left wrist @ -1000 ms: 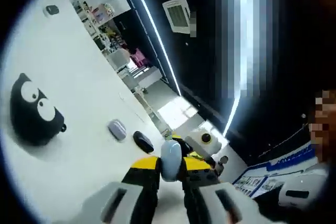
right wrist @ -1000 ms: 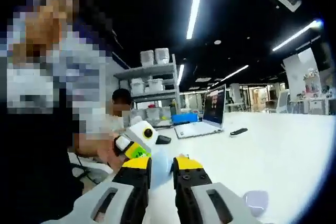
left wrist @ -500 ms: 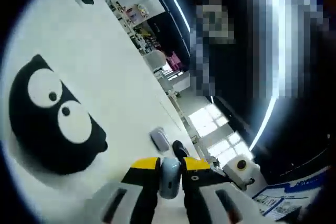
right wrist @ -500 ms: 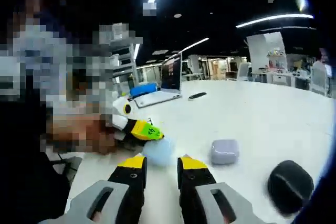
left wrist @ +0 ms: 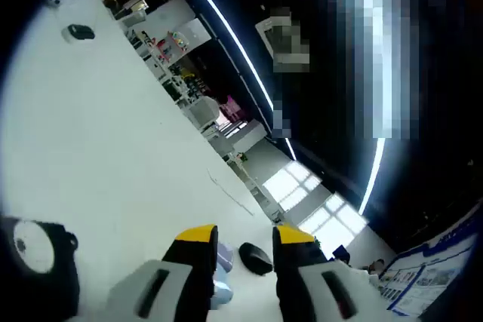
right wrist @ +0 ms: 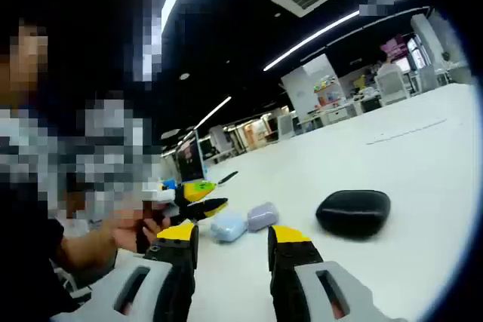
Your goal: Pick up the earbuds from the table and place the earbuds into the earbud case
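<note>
Two yellow-tipped jaws of the left gripper (left wrist: pixel 238 240) rise from the bottom of the left gripper view, standing apart with nothing between them. Beyond the gap, a black oval case (left wrist: pixel 256 259) lies on the white worktop (left wrist: pixel 113 148). Just beside the left jaw, a lavender case (left wrist: pixel 224 256) shows partly, and below it a pale blue case (left wrist: pixel 221 290) peeks out, mostly hidden by the jaw. At the lower left edge of the view sits a black pouch with a white cartoon eye (left wrist: pixel 34 265). A small dark object (left wrist: pixel 80 32) lies far off toward the worktop's far end.

Right gripper view: the right gripper (right wrist: pixel 231 233) has its jaws apart, empty. Ahead on the worktop (right wrist: pixel 423 186), the pale blue case (right wrist: pixel 229 227) and the lavender case (right wrist: pixel 262 216) lie touching or nearly so; the black oval case (right wrist: pixel 353 212) sits near them to the right. The left gripper (right wrist: pixel 207 195) enters from the left, held in a hand (right wrist: pixel 139 225), its yellow tips apart just beside the pale blue case. Whether any case is open, or where the earbuds lie, cannot be told. An open laptop (right wrist: pixel 189 162) stands farther back on the worktop.
</note>
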The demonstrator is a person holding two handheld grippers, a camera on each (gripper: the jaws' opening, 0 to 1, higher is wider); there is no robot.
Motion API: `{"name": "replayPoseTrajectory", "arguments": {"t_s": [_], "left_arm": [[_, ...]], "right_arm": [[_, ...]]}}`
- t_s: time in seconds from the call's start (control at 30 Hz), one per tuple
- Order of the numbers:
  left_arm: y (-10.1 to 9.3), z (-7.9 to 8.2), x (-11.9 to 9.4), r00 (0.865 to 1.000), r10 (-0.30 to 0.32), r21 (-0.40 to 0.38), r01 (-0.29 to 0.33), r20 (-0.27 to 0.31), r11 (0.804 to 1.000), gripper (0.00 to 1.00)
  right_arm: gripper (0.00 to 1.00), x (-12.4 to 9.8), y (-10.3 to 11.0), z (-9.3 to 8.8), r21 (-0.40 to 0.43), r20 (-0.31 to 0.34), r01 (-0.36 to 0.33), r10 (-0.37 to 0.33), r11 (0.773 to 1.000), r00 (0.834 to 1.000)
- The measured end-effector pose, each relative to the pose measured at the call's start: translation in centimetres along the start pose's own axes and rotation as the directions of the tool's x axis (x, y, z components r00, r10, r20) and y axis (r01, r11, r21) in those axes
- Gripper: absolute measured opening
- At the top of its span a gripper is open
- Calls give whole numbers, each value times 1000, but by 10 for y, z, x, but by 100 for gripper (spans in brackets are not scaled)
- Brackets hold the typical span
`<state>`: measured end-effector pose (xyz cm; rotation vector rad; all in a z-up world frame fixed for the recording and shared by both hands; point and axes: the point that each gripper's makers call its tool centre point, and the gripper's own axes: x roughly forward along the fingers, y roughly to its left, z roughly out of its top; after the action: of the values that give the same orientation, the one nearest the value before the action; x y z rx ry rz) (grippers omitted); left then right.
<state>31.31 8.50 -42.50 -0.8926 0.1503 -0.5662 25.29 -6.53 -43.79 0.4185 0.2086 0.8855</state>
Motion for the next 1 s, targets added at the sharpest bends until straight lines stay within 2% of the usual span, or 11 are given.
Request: {"name": "replayPoseTrajectory", "arguments": {"t_s": [0.1,0.17,0.23,0.3,0.33,0.4,0.53,0.63,0.73,0.83,1.0], "left_arm": [[-28,19,-14,997,-79,117,77,12,990,30],[-45,32,-29,993,-118,260,113,3,959,30],[-60,46,-50,991,-137,473,119,3,873,30],[-73,54,-77,989,-148,661,123,-19,740,31],[-76,56,-88,989,-149,697,124,-25,706,35],[-75,59,-105,992,-128,720,105,-23,686,42],[-68,65,-137,994,-110,753,77,-6,653,39],[-65,70,-144,996,-94,713,63,4,699,44],[-66,71,-150,996,-93,761,72,-16,645,45],[-65,78,-153,993,-113,721,62,22,690,45],[-47,71,-150,998,-58,700,53,-17,712,45]], "right_arm": [[39,-19,-7,15,-50,44,47,-45,998,998],[37,-34,-10,27,-132,74,96,-87,987,993],[37,-54,-16,34,-205,73,164,-152,965,986],[37,-70,-21,43,-243,97,220,-202,945,975],[37,-78,-23,49,-267,124,245,-218,932,968],[39,-90,-27,57,-271,164,292,-255,917,953],[40,-106,-21,67,-267,234,305,-246,914,941],[40,-111,-11,70,-278,262,312,-240,909,935],[38,-113,7,72,-306,269,279,-198,910,942],[35,-108,18,71,-328,245,238,-161,914,956],[32,-92,31,64,-375,196,189,-122,908,973]]}}
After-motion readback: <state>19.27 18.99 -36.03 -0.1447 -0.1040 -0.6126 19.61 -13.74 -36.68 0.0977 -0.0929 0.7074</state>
